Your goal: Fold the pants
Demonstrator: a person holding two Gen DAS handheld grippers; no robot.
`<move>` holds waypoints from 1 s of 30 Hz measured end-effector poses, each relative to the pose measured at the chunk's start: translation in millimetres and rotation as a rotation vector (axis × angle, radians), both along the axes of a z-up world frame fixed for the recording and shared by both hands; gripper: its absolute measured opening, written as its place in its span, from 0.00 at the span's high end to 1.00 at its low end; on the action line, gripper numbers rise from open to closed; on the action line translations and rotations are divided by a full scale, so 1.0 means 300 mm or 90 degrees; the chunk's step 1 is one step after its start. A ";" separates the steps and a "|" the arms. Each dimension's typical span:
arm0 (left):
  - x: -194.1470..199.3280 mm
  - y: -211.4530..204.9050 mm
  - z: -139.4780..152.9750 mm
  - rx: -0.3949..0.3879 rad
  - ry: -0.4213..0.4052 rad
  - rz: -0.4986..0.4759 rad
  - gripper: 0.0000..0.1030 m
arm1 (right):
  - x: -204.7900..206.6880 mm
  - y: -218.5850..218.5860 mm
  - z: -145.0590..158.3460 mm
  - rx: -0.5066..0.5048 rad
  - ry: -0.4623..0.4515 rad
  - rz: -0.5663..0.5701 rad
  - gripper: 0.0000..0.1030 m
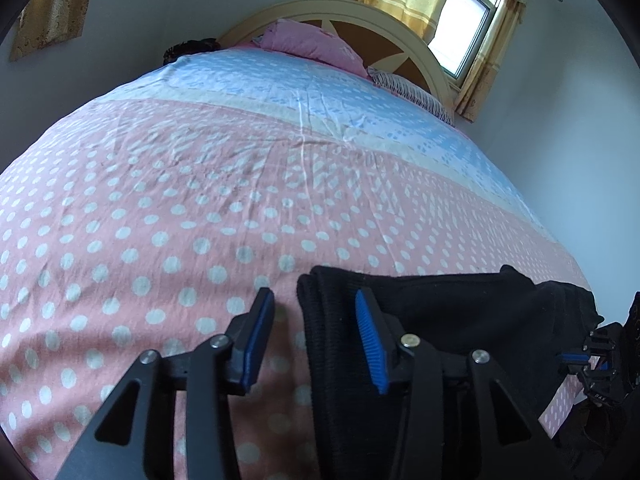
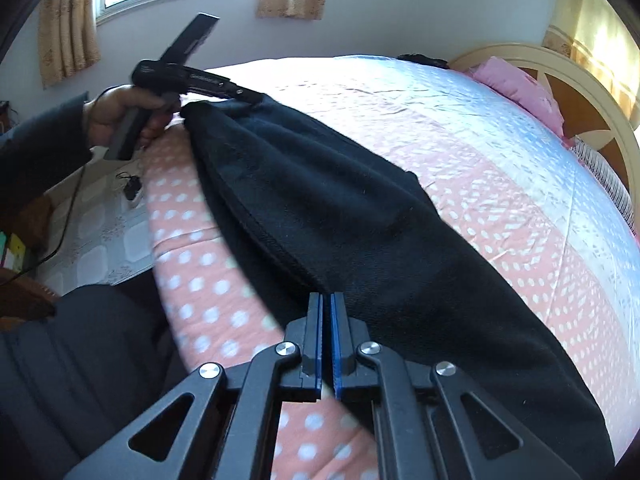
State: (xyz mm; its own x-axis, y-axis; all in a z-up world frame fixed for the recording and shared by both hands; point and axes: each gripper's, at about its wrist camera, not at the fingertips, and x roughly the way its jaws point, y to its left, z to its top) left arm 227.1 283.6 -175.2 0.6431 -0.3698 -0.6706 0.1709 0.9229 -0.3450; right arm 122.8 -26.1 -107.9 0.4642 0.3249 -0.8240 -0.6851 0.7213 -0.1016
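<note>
- Left wrist view: left gripper released, fingers apart astride the edge of the black pants, not pinching; pants lying on the dotted bed.
- Right wrist view: right gripper clenched at the pants' near edge, nothing visibly pinched; pants stretched across the bed toward a hand.

Polka-dot bed, pink pillow, window
</note>
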 end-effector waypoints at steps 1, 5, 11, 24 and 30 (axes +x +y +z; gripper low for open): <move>0.000 0.000 0.000 0.000 0.000 0.000 0.55 | -0.009 0.001 0.000 -0.001 0.004 0.006 0.97; -0.001 0.003 -0.002 -0.012 0.000 -0.001 0.55 | -0.021 0.023 -0.071 -0.049 -0.001 0.008 0.97; 0.000 0.003 0.000 -0.004 0.000 0.002 0.51 | -0.004 -0.007 -0.029 -0.032 0.007 0.029 0.70; -0.230 -0.286 0.185 0.173 -0.176 -0.012 0.10 | 0.432 -0.125 0.101 0.220 0.090 -0.153 0.64; -0.228 -0.469 0.077 0.200 -0.135 -0.091 0.10 | 0.659 -0.109 -0.081 0.297 0.247 -0.241 0.64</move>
